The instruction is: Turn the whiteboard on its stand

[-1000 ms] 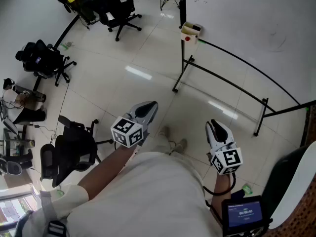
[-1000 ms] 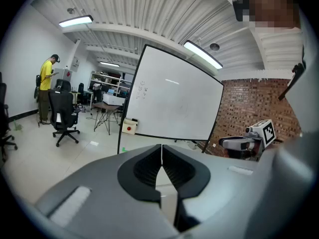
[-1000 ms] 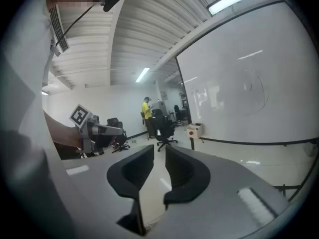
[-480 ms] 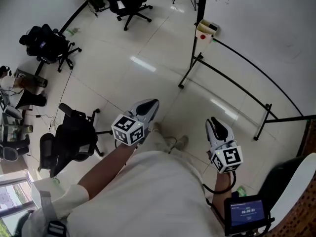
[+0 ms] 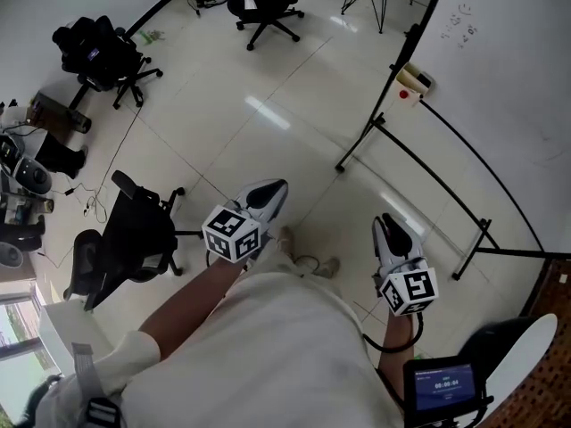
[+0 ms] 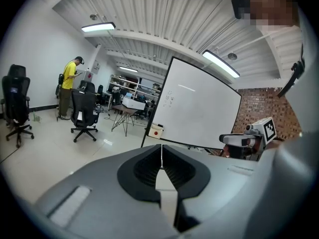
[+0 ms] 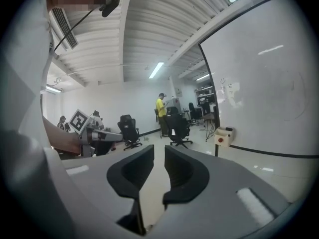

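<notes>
Though the head view cannot tell, left gripper [image 6: 160,157] fingers [image 6: 145,167] touch.

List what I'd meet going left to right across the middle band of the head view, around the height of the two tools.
black office chair → left tool → right tool → near foot of the whiteboard stand
</notes>
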Demonstrator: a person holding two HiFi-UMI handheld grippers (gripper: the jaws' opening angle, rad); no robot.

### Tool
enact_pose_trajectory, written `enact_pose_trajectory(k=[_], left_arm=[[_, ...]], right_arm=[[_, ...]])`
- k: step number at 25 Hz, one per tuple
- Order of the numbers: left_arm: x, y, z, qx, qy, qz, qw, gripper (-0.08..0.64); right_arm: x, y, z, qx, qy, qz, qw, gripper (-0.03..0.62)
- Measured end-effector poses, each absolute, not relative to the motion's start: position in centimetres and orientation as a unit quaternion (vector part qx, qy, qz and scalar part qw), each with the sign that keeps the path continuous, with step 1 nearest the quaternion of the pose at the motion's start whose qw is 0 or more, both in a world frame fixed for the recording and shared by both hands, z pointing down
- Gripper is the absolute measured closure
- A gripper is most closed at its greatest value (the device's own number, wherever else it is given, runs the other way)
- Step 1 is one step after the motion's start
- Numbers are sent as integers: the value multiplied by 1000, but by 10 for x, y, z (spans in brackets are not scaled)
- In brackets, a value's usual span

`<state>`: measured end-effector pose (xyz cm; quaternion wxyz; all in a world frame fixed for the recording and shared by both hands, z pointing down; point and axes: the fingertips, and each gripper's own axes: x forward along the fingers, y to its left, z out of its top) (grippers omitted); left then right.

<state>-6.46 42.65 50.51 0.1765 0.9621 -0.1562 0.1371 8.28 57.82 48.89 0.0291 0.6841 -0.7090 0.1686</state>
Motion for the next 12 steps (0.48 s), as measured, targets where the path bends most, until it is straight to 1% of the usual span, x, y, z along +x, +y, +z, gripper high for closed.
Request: enact_pose_trajectory(k=[12], left_arm=[[-117, 354, 512, 956, -188, 119, 191, 534]], right_arm=[[42, 479, 484, 656, -735, 161, 51, 525]])
